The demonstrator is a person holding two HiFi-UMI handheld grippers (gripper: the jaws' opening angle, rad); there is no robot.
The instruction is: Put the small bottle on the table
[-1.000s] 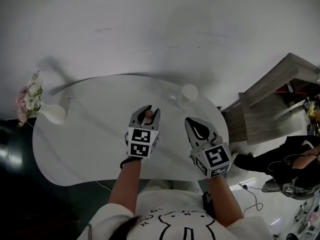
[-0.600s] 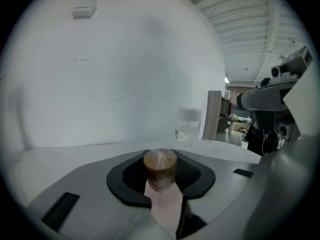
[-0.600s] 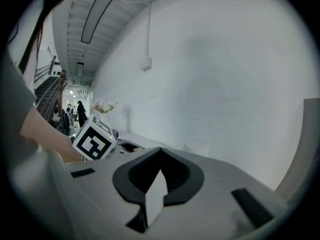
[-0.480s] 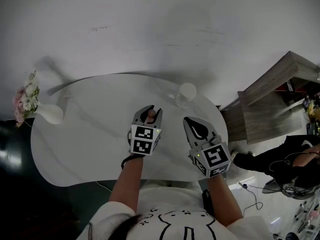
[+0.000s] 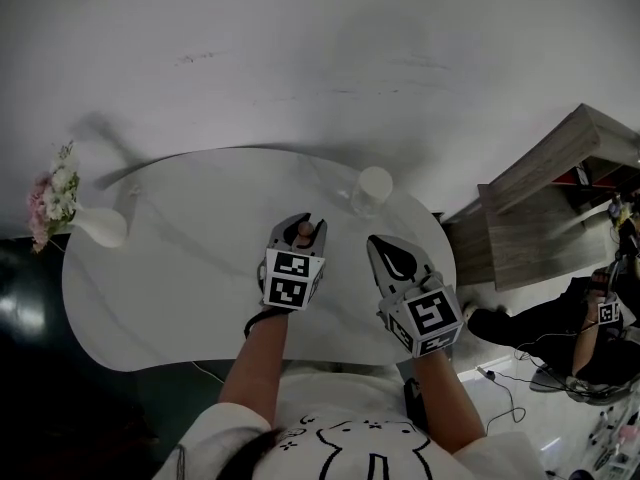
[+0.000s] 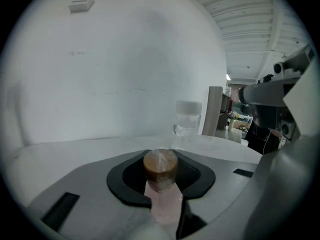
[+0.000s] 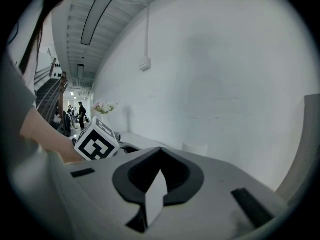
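Fingers [image 6: 80, 186] of the left gripper [image 6: 161, 156] pinch the small bottle [image 6: 160, 167] between them, while the right gripper [image 7: 159, 159] has its fingers pressed together.

Head view steeply down; both gripper views low across shared table [image 5: 170, 288]

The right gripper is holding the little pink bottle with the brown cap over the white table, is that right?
No: the left gripper holds the little pink bottle with the brown cap over the white table, as the left gripper view shows. The right gripper is shut and empty.
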